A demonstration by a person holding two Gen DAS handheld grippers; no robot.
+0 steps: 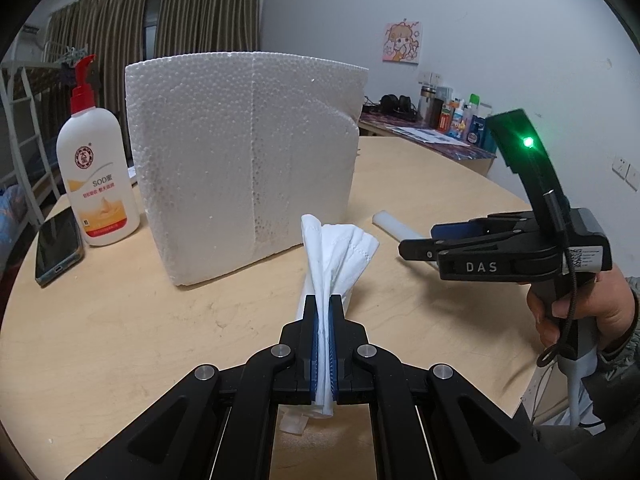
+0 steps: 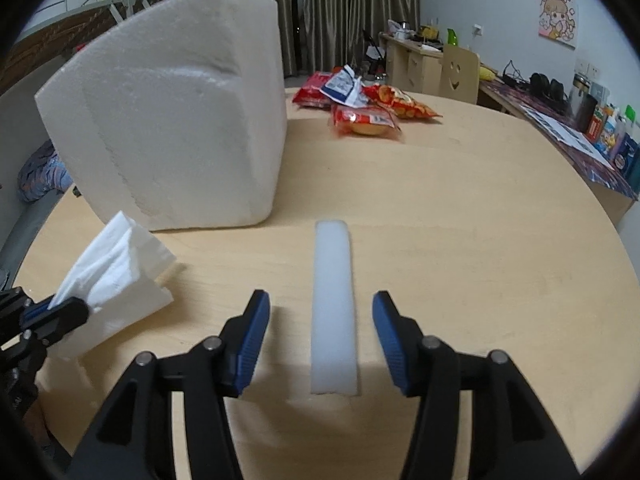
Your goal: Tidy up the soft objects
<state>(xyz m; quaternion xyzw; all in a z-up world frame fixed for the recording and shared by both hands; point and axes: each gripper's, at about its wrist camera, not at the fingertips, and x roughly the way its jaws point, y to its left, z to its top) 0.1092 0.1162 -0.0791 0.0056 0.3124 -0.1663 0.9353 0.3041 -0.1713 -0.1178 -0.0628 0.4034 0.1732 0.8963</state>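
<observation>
We have the left gripper [image 1: 324, 304] pressed together on a bunch of white tissue [image 1: 336, 256], pinching it low so that its loose folds fan out above the pads; held this way, it seems to us, the soft paper stays gathered and clear of the table [image 1: 120, 340] while the other hand works. The right gripper [image 2: 321, 308] stands spread, its jaws apart with nothing pressed between them. The foam strip [image 2: 333, 304] lies flat on the table, running lengthwise straight away from that gripper, and its near part sits between the two blue pads [image 2: 252, 332] without touching either, so we judge the jaws are set either side of it ready to take it. The big foam block [image 1: 240, 160] stands upright behind both soft things, with the strip's far end near its base. The lotion bottle [image 1: 94, 160] and the phone [image 1: 58, 246] sit off beside the block, well away from either gripper.
</observation>
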